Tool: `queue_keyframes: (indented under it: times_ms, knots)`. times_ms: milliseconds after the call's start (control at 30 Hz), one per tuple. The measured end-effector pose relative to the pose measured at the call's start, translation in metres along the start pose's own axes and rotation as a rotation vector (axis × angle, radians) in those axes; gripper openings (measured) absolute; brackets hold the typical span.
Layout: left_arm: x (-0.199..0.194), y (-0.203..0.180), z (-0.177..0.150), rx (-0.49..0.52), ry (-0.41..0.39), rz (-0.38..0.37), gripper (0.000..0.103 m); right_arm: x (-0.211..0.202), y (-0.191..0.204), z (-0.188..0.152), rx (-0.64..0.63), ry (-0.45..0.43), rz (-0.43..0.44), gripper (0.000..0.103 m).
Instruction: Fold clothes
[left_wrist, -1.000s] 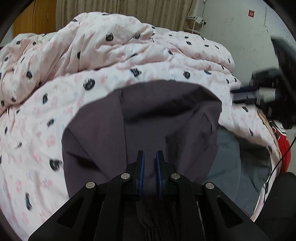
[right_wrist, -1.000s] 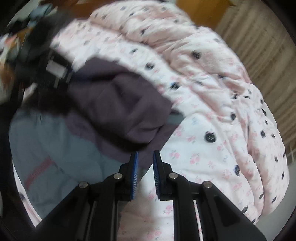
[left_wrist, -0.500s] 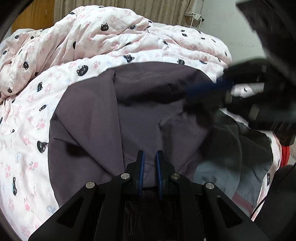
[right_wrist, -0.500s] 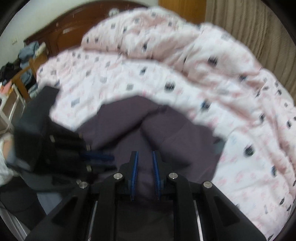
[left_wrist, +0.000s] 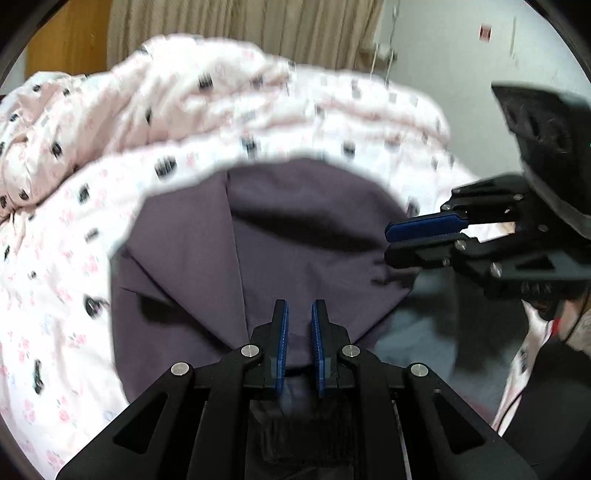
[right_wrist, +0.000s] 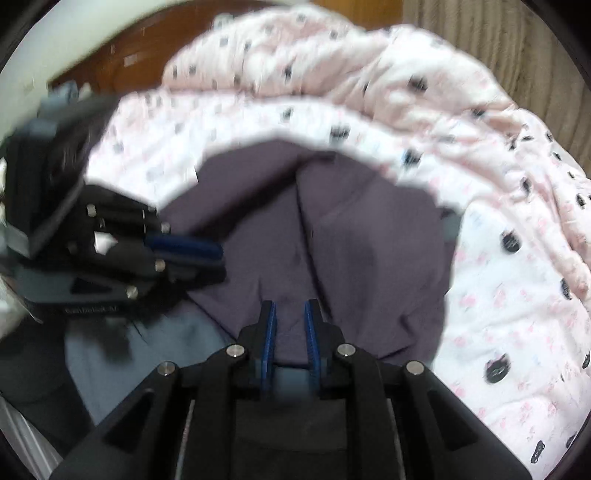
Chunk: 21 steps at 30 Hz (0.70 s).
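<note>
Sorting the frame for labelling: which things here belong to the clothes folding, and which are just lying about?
In the job: purple garment, left gripper, right gripper.
Lying about: pink cat-print quilt, grey-blue garment, beige curtain.

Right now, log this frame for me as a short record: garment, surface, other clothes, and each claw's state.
garment: dark purple garment, partly folded, creased, lying on the bedding
surface: pink quilt with black cat print, bunched up behind
other clothes: grey-blue garment under the purple one's near edge
left claw: nearly closed, purple cloth between its pads
right claw: nearly closed, purple cloth between its pads
background: beige curtain, white wall
</note>
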<state>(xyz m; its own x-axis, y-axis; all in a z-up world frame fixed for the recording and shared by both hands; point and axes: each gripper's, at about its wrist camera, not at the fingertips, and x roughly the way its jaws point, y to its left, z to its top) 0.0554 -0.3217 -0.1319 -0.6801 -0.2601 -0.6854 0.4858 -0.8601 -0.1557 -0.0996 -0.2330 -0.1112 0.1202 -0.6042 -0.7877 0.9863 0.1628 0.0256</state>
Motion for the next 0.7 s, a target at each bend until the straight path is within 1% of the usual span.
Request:
queue_keyframes:
  times_ms: [67, 100, 133, 167, 200, 233, 333, 400, 467, 533, 567, 633, 700]
  knots:
    - [-0.016, 0.01, 0.007, -0.041, -0.084, 0.003, 0.011, -0.017, -0.008, 0.008, 0.032, -0.062, 0.009, 0.017]
    - [-0.021, 0.016, 0.009, -0.067, -0.114, 0.019, 0.013, -0.022, -0.013, 0.013, 0.047, -0.086, -0.002, 0.017]
    - [-0.024, 0.023, 0.011, -0.097, -0.138, 0.046, 0.015, -0.028, -0.018, 0.018, 0.062, -0.109, -0.014, 0.017]
    - [-0.024, 0.03, 0.011, -0.126, -0.145, 0.082, 0.021, -0.028, -0.021, 0.023, 0.07, -0.115, -0.033, 0.017]
    - [-0.021, 0.035, 0.009, -0.144, -0.135, 0.116, 0.025, -0.028, -0.025, 0.028, 0.078, -0.12, -0.052, 0.017]
    - [-0.017, 0.039, 0.007, -0.16, -0.12, 0.145, 0.026, -0.023, -0.027, 0.033, 0.084, -0.116, -0.064, 0.017]
    - [0.003, 0.046, -0.002, -0.184, -0.029, 0.192, 0.026, -0.002, -0.036, 0.048, 0.104, -0.092, -0.085, 0.017]
    - [0.016, 0.049, -0.009, -0.197, 0.031, 0.221, 0.026, 0.023, -0.041, 0.054, 0.105, -0.046, -0.101, 0.017]
    - [0.027, 0.048, -0.014, -0.189, 0.079, 0.239, 0.026, 0.05, -0.048, 0.055, 0.104, 0.037, -0.164, 0.017]
    - [0.033, 0.046, -0.015, -0.17, 0.102, 0.254, 0.026, 0.066, -0.054, 0.048, 0.117, 0.088, -0.201, 0.017]
    - [0.034, 0.046, -0.016, -0.165, 0.105, 0.257, 0.027, 0.071, -0.059, 0.044, 0.124, 0.107, -0.208, 0.015]
    - [0.035, 0.046, -0.016, -0.159, 0.109, 0.261, 0.027, 0.078, -0.068, 0.04, 0.148, 0.127, -0.204, 0.014]
    - [0.03, 0.045, -0.014, -0.161, 0.095, 0.263, 0.027, 0.075, -0.068, 0.038, 0.156, 0.119, -0.197, 0.015]
